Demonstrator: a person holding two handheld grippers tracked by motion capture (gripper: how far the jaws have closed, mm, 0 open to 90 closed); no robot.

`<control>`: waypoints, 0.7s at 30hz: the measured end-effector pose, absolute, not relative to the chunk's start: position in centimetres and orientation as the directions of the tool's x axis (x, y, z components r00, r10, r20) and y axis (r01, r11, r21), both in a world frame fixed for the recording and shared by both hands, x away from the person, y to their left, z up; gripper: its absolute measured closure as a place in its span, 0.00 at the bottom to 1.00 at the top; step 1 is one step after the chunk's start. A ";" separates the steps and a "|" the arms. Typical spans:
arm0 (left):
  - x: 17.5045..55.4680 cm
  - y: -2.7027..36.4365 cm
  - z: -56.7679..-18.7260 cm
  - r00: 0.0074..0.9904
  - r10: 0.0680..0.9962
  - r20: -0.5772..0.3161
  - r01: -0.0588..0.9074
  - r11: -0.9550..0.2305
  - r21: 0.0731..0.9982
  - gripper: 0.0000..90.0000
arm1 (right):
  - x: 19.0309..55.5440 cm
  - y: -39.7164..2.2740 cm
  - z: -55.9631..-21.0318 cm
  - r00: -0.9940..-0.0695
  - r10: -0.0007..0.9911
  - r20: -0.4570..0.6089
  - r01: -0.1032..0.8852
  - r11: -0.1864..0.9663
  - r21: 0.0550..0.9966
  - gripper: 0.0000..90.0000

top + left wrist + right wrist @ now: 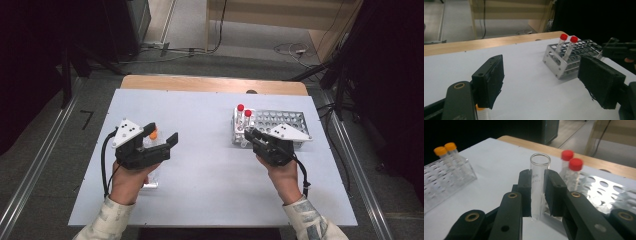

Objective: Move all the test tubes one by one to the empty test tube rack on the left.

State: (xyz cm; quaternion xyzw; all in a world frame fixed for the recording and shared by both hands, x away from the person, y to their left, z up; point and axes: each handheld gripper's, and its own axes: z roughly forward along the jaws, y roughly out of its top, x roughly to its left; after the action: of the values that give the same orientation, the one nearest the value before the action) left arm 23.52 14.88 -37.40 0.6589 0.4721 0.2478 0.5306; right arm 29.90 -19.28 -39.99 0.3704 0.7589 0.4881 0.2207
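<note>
With the right tongs (pixel 537 195) clamped on the open glass tube (pixel 539 182) beside the metal rack (pixel 606 195) and the left tongs (pixel 544 85) apart above the counter (pixel 210 165), keep it upright over a free hole.

My tube (pixel 538 187) is clear glass; the rack (pixel 609 192) shiny perforated metal; my pads (pixel 490 80) matt black rubber.

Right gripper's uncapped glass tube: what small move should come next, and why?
Probably ease the uncapped glass tube over a free hole in the metal rack and lower it in. The right gripper is shut on it, upright, beside the two red-capped tubes already standing there. The left gripper is open, holding nothing.
</note>
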 end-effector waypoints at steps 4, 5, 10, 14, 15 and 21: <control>23.4 13.3 -37.6 0.472 0.868 -0.156 0.356 -0.026 0.934 0.25 | 29.4 -18.0 -40.8 -0.661 0.750 0.025 0.346 0.275 0.897 0.82; 23.3 12.9 -37.7 0.483 0.862 -0.153 0.355 -0.034 0.934 0.26 | 29.3 -17.7 -40.9 -0.668 0.743 0.027 0.344 0.277 0.897 0.82; 23.2 10.8 -38.3 0.556 0.820 -0.133 0.356 -0.091 0.930 0.37 | 28.5 -15.8 -41.4 -0.710 0.703 0.028 0.333 0.300 0.894 0.82; 23.3 9.4 -38.8 0.601 0.787 -0.141 0.366 -0.114 0.924 0.48 | 27.6 -13.6 -41.9 -0.750 0.662 0.015 0.314 0.336 0.888 0.82; 23.3 9.1 -39.0 0.606 0.782 -0.143 0.369 -0.117 0.922 0.49 | 27.4 -13.1 -42.0 -0.756 0.654 0.009 0.309 0.345 0.886 0.82; 23.3 8.4 -39.4 0.626 0.767 -0.139 0.370 -0.135 0.919 0.61 | 26.6 -11.4 -42.7 -0.785 0.619 -0.008 0.291 0.380 0.878 0.82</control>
State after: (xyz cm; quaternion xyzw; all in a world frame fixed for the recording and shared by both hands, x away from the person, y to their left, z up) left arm 23.31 8.44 -39.38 0.7295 0.3897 0.1876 0.5299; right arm 26.55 -11.42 -42.67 0.2799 0.8131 0.4812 0.1703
